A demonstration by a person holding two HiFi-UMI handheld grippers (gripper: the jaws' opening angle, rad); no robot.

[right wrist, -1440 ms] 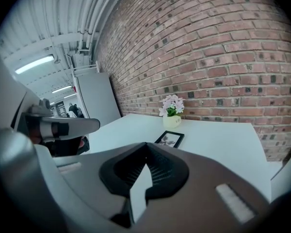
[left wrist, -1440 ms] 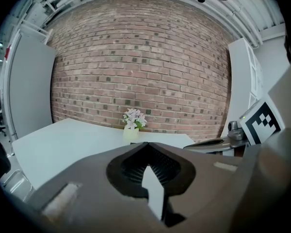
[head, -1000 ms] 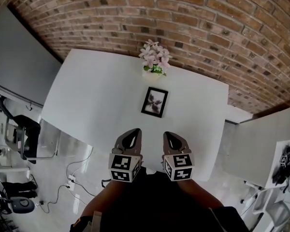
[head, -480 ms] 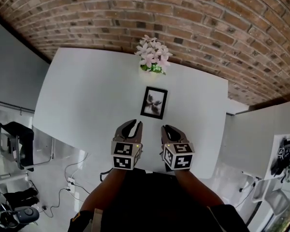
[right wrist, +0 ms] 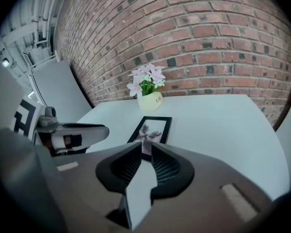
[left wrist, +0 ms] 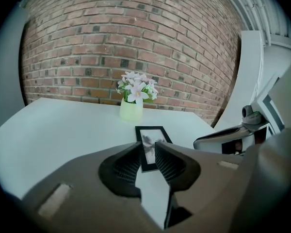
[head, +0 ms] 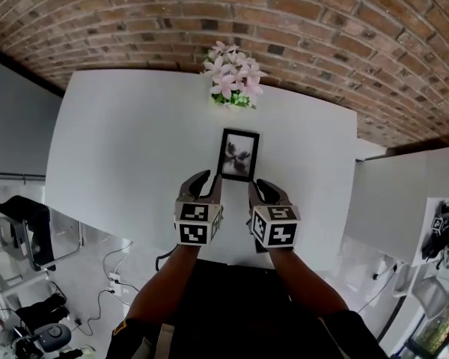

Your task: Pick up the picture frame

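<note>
Left gripper (left wrist: 147, 152) above white counter (left wrist: 63, 125); fingers (left wrist: 127, 166) apart, just been opening, nothing pinched. Black picture frame (left wrist: 153, 136) flat beyond gap. Flower vase (left wrist: 131, 109) behind it, brick wall (left wrist: 136, 38) beyond. Right gripper (left wrist: 228, 139) alongside.

White table (head: 120, 148), a black picture frame (head: 239, 155) lying flat mid-table, pot of pink flowers (head: 230, 77) standing just beyond it.

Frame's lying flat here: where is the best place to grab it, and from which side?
Probably the near short edge of the picture frame, approached low from the person's side. It lies flat on the table, long axis pointing toward the flower vase, so only its thin rim offers purchase.
</note>
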